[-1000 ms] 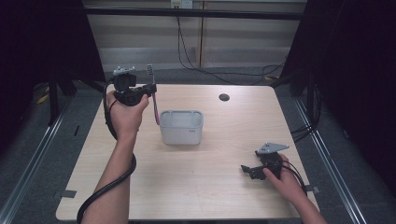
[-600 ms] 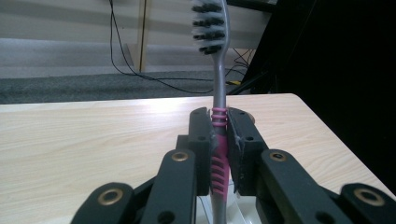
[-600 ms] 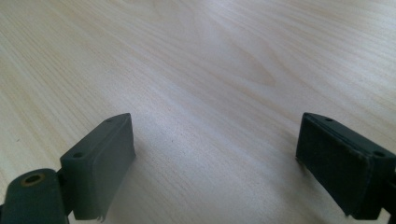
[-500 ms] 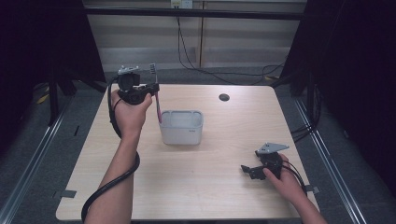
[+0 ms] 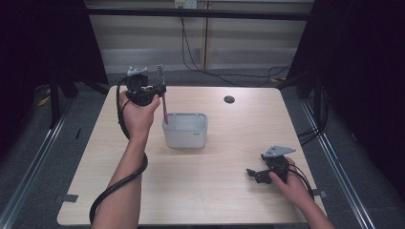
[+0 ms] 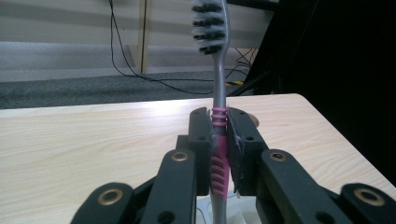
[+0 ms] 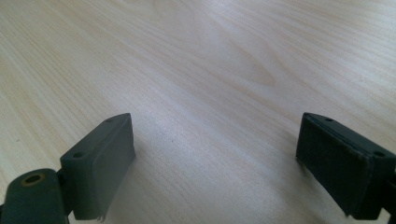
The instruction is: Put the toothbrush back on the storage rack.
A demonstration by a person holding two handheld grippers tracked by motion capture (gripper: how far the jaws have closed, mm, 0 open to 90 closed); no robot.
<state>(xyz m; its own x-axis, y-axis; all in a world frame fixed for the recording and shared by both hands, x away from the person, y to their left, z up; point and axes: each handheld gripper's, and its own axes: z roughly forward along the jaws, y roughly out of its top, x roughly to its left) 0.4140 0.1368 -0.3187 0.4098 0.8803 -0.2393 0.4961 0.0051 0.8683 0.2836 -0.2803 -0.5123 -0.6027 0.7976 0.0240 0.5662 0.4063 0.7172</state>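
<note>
Toothbrush (image 6: 219, 135): grey plastic handle with a pink ribbed grip section; a head of black and white bristles at the top. It stands nearly upright, head up.
Toothbrush place: held in the air at the tabletop's far left part, just over the left rim of the white container (image 5: 186, 130); in the high view the pink part of the handle (image 5: 165, 108) points down toward that rim. Whether the lower end touches the container I cannot tell.
Left gripper (image 6: 219, 140): its fingers (image 6: 201, 140) are clamped tight on the pink ribbed section, one pad on each side; the hand holds it raised above the tabletop (image 5: 229, 191).
Right gripper (image 7: 215, 163): it rests low on the tabletop near the near right corner, seen also in the high view (image 5: 260, 174); its fingers (image 7: 100, 163) stand wide apart with bare wood between them, holding nothing.
Container: a white rectangular tub with rounded corners, open at the top, standing a little left of the tabletop's middle.
Change from a second ago: the left hand and toothbrush have shifted slightly right, from left of the container to its left rim; the grip is unchanged.
Unchanged: the right hand, its gripper and the container lie as they did.
</note>
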